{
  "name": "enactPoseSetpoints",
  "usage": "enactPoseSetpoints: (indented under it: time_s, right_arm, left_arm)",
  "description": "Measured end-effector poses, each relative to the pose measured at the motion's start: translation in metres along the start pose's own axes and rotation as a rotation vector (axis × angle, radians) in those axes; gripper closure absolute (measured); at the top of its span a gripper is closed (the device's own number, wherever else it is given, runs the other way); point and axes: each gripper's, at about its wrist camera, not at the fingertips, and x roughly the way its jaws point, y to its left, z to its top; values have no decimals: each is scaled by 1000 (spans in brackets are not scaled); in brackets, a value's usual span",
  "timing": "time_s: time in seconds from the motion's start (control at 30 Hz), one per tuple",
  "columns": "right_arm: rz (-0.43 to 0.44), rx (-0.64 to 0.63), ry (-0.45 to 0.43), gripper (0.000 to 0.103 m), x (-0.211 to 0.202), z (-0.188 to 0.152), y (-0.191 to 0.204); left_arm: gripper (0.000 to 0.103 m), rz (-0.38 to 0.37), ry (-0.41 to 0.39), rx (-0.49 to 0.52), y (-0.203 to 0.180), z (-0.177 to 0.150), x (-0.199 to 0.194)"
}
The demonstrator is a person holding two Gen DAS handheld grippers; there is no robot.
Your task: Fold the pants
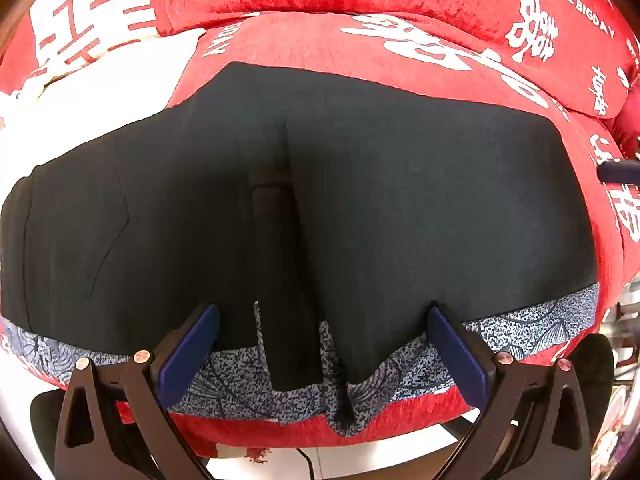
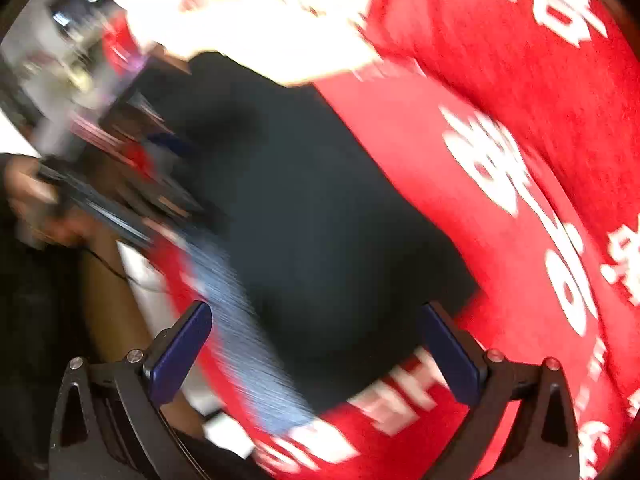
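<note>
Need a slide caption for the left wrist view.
Left gripper, fingers open, hovers over black pants with a patterned waistband, laid flat on a red cover.

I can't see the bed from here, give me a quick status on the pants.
Left claw open, over the waistband. Right claw open, nothing held. Black pants spread flat on red bedspread. Nothing in the way.

A red plush sofa cover with white printed characters (image 1: 304,40) carries dark navy folded pants with a grey patterned waistband (image 1: 400,200), lying flat on its seat.
</note>
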Motion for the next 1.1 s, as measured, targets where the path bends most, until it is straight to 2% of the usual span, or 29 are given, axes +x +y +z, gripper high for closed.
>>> enactPoseSetpoints:
  time_s: [0.07, 0.13, 0.17, 0.2, 0.27, 0.33, 0.37, 0.4, 0.5, 0.57, 0.63, 0.77, 0.87, 0.97, 1.1]
  right_arm:
    - [-5, -59, 45, 0, 16, -1, 19]
    - [-45, -105, 179, 0, 51, -13, 25]
    - [-89, -146, 227, 0, 65, -21, 28]
    - [-115, -184, 230, 0, 66, -22, 33]
    - [-106, -156, 237, 0, 58, -14, 40]
    - [-34, -97, 175, 0, 40, 7, 44]
    - [-33, -105, 144, 0, 32, 16, 49]
    - [-50, -127, 110, 0, 26, 28, 53]
    - [-72, -164, 74, 0, 22, 64, 67]
    - [-64, -189, 53, 0, 27, 91, 75]
    - [-34, -213, 50, 0, 38, 114, 86]
    - [15, -288, 86, 0, 80, 170, 95]
    - [42, -341, 110, 0, 126, 218, 106]
    - [78, -400, 132, 0, 175, 259, 125]
    - [80, -480, 212, 0, 230, 290, 145]
  left_arm:
    - [0, -6, 3, 5, 0, 1, 0]
    - [0, -29, 11, -3, 6, 1, -4]
    - [0, -18, 0, -16, 12, 1, -9]
    - [0, 13, -34, -29, 21, 1, -18]
    - [0, 36, -87, -55, 40, 0, -31]
    - [0, 31, -73, -114, 68, 1, -26]
    - [0, 44, -44, -140, 79, 1, -17]
    - [0, 4, -14, -155, 90, 0, -7]
    - [0, -55, -43, -170, 105, -1, -20]
    - [0, -28, -91, -163, 117, -6, -33]
    - [0, -1, -91, -179, 138, -16, -37]
    - [0, 45, -46, -272, 194, -36, -32]
    - [0, 15, -36, -317, 219, -52, -27]
    - [0, -7, -56, -298, 221, -59, -30]
    - [0, -60, -98, -301, 230, -70, -42]
